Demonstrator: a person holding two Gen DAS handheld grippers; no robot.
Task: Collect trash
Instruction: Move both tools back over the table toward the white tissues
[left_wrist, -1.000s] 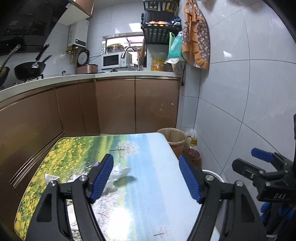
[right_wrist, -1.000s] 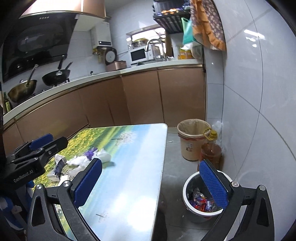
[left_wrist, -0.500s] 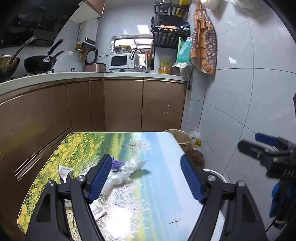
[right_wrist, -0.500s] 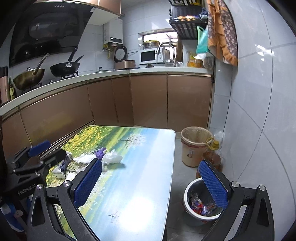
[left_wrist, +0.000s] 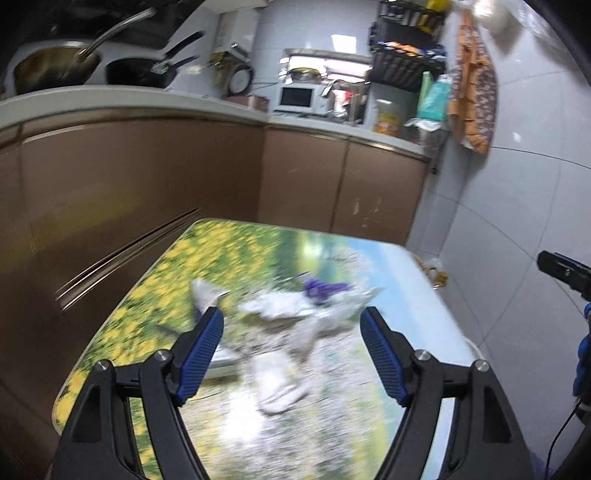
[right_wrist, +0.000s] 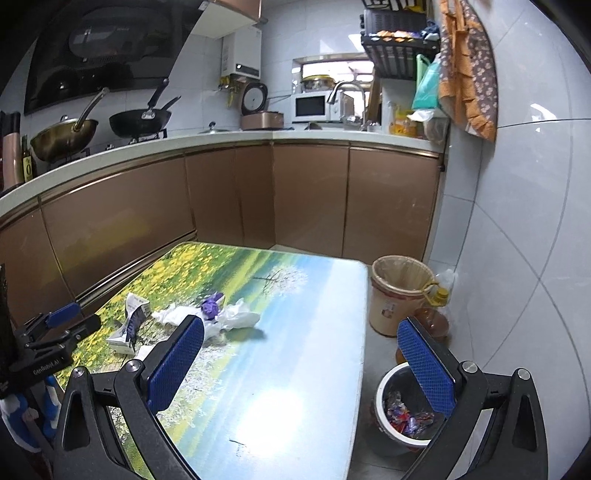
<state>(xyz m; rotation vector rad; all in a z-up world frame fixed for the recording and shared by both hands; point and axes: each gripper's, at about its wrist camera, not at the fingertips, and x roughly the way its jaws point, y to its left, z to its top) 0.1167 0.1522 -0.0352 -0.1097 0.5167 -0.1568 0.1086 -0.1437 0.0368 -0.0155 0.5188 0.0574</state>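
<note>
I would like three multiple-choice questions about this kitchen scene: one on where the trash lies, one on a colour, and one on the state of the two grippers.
1. Where does the pile of trash lie?
A. on the table
B. on the floor
C. on the counter

2. What colour is the small crumpled piece on top of the pile?
A. red
B. purple
C. black

3. How do the left gripper and the right gripper stand?
A. both shut on trash
B. one open, one shut
C. both open, holding nothing

Answers: 1 A, the pile rests on the printed tabletop; 2 B, it shows purple among white wrappers; 3 C, each pair of blue pads stands wide apart with nothing between them.
</note>
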